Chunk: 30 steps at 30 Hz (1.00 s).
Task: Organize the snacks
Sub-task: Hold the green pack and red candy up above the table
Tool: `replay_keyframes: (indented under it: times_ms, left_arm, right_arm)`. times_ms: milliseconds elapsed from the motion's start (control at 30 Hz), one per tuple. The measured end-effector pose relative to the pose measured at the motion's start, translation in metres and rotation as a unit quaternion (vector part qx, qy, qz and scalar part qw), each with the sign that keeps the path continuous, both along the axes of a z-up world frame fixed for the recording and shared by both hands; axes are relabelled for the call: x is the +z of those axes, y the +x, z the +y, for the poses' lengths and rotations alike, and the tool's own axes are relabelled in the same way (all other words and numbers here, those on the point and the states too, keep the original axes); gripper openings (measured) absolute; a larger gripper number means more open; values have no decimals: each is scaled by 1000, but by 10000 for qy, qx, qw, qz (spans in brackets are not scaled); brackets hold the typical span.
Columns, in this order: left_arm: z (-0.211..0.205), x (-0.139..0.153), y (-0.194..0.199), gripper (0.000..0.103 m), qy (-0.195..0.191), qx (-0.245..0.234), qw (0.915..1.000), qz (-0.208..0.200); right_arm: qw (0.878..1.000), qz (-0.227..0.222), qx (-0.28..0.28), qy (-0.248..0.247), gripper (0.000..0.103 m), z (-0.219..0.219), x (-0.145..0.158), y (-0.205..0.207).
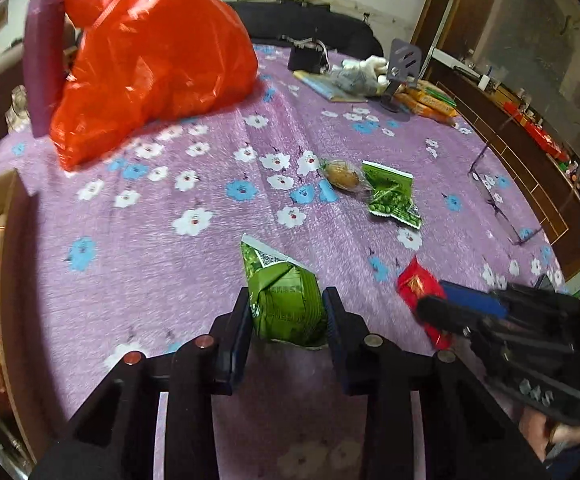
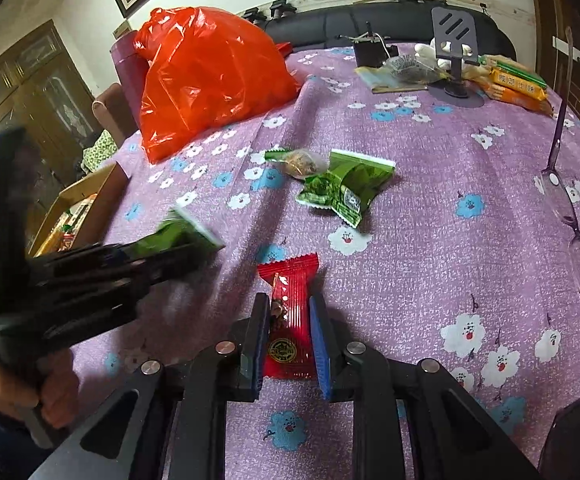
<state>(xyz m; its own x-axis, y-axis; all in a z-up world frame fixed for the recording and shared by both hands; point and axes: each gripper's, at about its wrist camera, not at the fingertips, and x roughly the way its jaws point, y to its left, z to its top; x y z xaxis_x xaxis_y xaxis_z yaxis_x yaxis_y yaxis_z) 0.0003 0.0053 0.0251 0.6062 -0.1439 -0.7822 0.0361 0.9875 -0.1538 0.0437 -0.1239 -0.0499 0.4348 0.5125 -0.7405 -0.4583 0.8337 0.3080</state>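
The left gripper (image 1: 286, 312) had its jaws clamped across a green packet (image 1: 286, 304), the right gripper (image 2: 290, 332) likewise on a red packet (image 2: 290, 320), both just above the surface (image 2: 410, 240). Light, crinkly, slippery film probably wants a mid-body pinch; contents may crush.

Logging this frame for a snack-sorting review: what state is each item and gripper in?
left gripper: shut on green snack packet
right gripper: shut on red snack packet
green pea packet: loose on tablecloth
clear-wrapped snack: loose, touching pea packet
orange bag: bulging, top bunched
cardboard box: open
glasses: unfolded
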Motion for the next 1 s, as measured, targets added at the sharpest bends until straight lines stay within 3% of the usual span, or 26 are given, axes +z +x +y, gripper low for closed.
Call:
replay_keyframes:
  times_ms: [300,467,667,1000]
  left_arm:
    - [-4,8,-11,33,199,29,9980,-595]
    - [-4,13,-14,33,322,41,9962,-806]
    - [-13,17,-18,33,794,71,9911,-1065]
    - [-15,16,-19,33,863,70,9905,-1069]
  right_arm:
    - [9983,-393,14,-432,20,12,0,-7]
    - [9983,-544,-65,-215,19,11,8,-11]
    - [9967,-790,-145,107,20,8,23,-19]
    - [9972,-718,-174,135,20,9,21,-19]
